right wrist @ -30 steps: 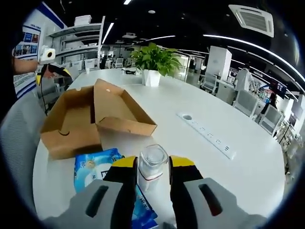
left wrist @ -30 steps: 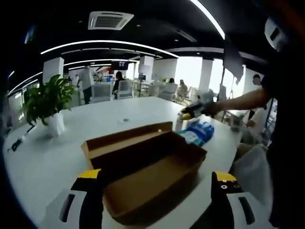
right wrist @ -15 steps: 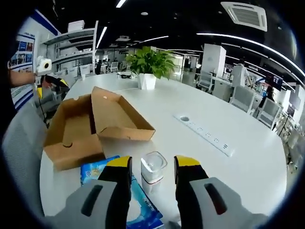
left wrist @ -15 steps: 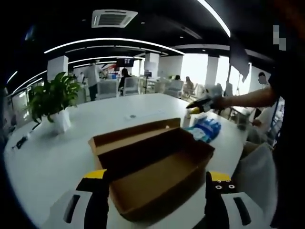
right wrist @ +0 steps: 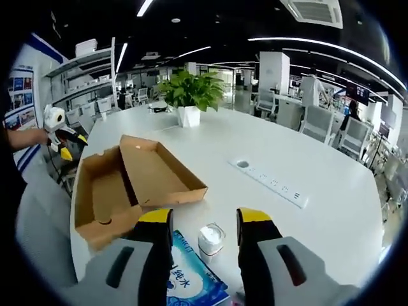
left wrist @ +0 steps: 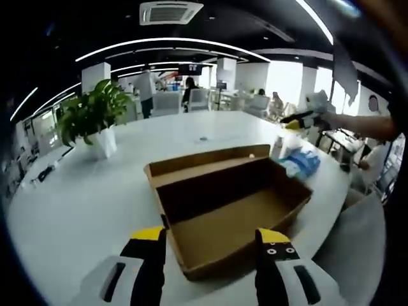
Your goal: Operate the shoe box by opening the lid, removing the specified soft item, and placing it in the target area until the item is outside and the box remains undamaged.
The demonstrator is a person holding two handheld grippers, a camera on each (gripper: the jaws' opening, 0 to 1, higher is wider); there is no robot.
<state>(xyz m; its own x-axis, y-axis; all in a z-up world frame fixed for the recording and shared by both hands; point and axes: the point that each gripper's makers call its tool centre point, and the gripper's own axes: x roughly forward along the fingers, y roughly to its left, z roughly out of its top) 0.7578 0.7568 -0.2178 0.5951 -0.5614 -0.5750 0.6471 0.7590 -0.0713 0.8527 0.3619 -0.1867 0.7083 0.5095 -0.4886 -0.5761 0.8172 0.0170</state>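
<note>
Cardboard shoe box (left wrist: 229,210) open, empty

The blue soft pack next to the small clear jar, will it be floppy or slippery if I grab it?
The blue soft pack lies flat on the table, so it probably sags when lifted by one edge. Its printed wrapper looks glossy, so the fingers may slip. The jar beside it looks easy to knock over.

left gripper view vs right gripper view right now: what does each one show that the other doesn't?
Left gripper view: the shoe box interior end-on, bare cardboard, and people at distant desks. Right gripper view: the strip of sockets set in the table, and printing on the blue packet. Both: open box, packet, clear jar, potted plant, and each view's own open gripper, left gripper, right gripper.
</note>
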